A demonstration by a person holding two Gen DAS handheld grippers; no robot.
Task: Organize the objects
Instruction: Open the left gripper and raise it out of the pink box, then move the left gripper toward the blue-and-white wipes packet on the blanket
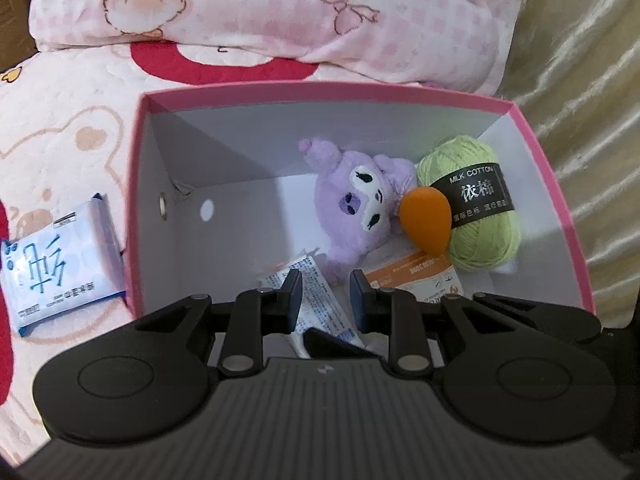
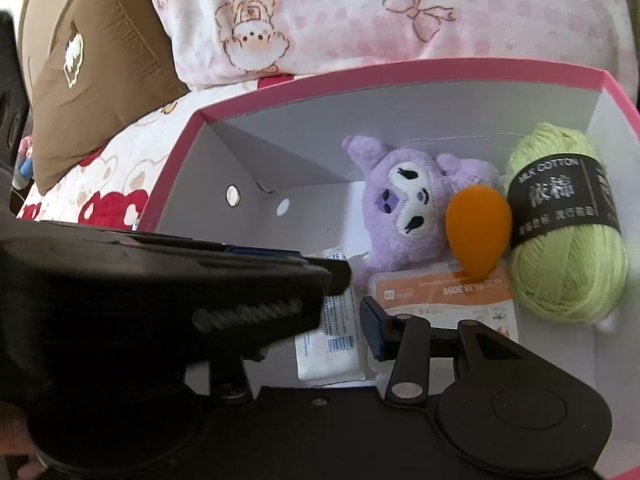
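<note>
A bed point(image 1: 72, 128) with a pink-and-white cartoon blanket carries everything here. A pink checked pillow point(image 1: 280, 12) lies across its far end, and in the right wrist view a brown cushion point(image 2: 100, 80) sits off to the left.

On the bed stands a pink box point(image 1: 138, 200), open at the top and white inside. Both grippers point down into it from the near side.

At the right of the box floor is a ball of green yarn point(image 1: 476, 216) with a black paper band. A purple plush toy point(image 1: 360, 204) lies to its left, face up, and an orange teardrop sponge point(image 1: 426, 220) rests between the two, touching both. In front of them lies a flat orange-and-white packet point(image 2: 440, 292), with the sponge's tip on it. A white printed packet point(image 2: 332, 344) lies left of that, on the near part of the box floor.

Outside the box, just beside its left wall, a blue-and-white tissue pack point(image 1: 60, 268) lies flat on the blanket.

The left gripper point(image 1: 326, 296) hangs over the white packet with its jaws drawn in to a narrow gap and nothing between them. The right gripper point(image 2: 344, 320) has its jaws a little apart above the same packet; its left finger is hidden behind the other gripper's body, and nothing is gripped.
</note>
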